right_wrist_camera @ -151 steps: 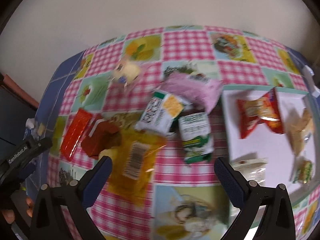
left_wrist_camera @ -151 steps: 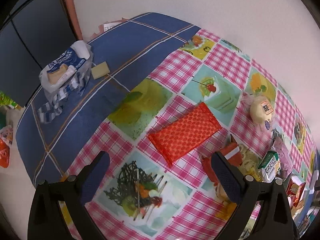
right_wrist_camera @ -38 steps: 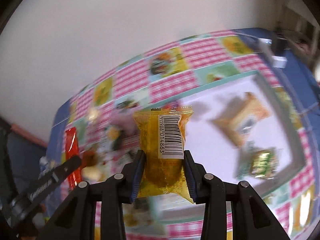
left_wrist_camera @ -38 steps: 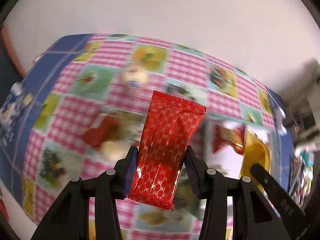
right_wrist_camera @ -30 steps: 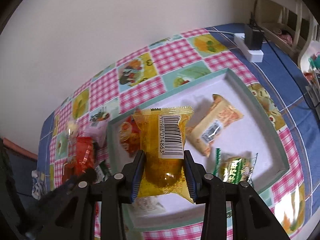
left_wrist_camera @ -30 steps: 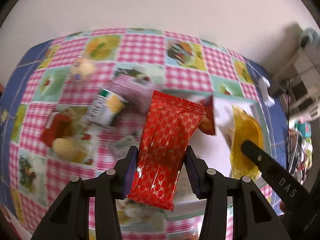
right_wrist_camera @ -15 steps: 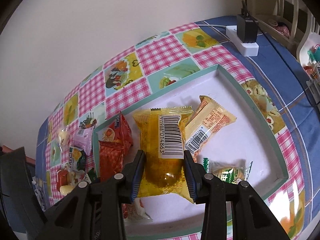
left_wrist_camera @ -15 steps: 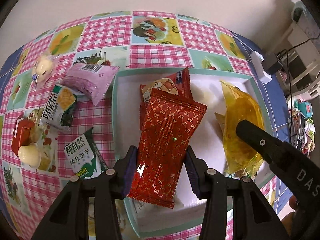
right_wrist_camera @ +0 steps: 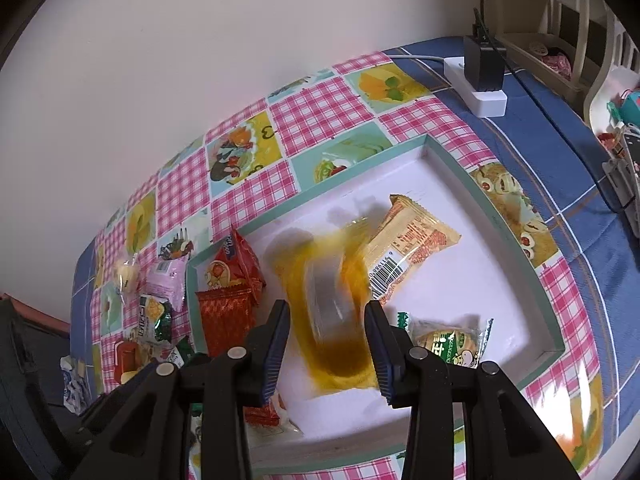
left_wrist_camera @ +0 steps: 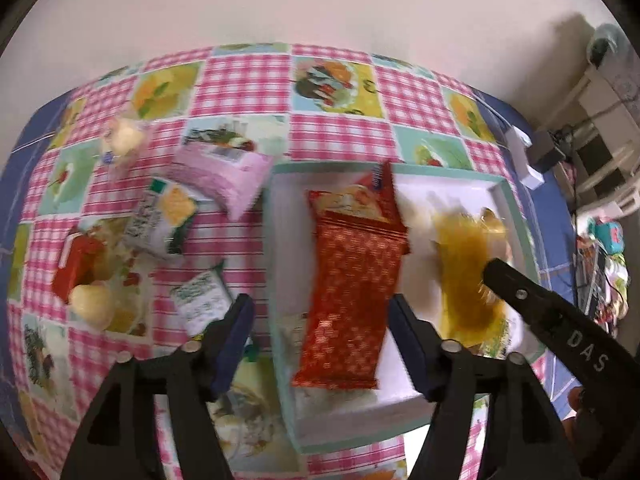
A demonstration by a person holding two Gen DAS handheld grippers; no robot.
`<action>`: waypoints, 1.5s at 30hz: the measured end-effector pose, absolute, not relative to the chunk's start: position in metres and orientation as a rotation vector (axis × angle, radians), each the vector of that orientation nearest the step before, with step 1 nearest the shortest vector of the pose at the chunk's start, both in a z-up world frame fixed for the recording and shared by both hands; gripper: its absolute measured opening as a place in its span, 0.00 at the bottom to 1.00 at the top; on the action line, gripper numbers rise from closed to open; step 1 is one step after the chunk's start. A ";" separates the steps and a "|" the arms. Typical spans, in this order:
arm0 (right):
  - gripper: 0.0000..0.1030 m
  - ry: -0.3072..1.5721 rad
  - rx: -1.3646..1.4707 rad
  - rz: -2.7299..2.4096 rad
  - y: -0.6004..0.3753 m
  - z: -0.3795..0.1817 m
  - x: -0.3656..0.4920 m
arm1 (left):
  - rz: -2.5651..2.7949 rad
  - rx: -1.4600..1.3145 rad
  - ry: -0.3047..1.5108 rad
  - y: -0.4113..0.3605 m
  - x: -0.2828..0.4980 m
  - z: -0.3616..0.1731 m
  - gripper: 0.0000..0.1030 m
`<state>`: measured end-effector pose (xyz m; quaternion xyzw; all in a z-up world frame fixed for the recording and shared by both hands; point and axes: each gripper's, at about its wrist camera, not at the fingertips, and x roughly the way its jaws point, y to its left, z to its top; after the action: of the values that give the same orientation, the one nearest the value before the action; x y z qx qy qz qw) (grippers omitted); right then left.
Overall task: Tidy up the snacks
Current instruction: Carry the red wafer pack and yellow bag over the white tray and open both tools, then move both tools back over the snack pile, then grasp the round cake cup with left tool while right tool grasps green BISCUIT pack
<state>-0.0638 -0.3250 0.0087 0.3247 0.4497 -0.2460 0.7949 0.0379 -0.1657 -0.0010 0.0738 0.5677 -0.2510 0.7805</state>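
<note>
1. Left wrist view
   - The left gripper's fingers have just been opening and now stand half wide. The red pack lies between them, free of the pads and smeared.
   - The pack is over the left half of the tray, partly on top of an orange bag.
   - To finish well, the hand should probably lift straight up without closing, so the pads do not drag the pack towards the tray's near edge.
   - Loose snacks wait near the left edge of the counter.

2. Right wrist view
   - The right gripper's fingers are narrow, with the pads on the sides of the yellow pack.
   - The pack is blurred, and whether it is slipping cannot be told. It hangs over the middle of the tray, beside a tan pack.
   - It would be best lowered first and then let go over the bare white floor, clear of the green sweet.
</note>
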 end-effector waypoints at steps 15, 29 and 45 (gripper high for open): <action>0.80 1.027 0.542 -0.506 -0.281 0.016 -0.039 | -0.093 0.051 1.219 -0.044 0.103 -0.010 0.89; 1.00 1.048 0.355 -0.367 -0.207 0.021 0.009 | 0.098 -0.121 1.190 0.062 0.128 -0.004 1.00; 0.97 1.078 0.328 -0.135 -0.141 -0.002 0.048 | 0.048 -0.143 1.217 0.073 0.134 -0.011 1.00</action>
<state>0.0477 -0.1412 -0.0017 0.1554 0.5107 -0.0640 0.8432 0.1342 0.0729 -0.0111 -0.0672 0.5710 0.0223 0.8179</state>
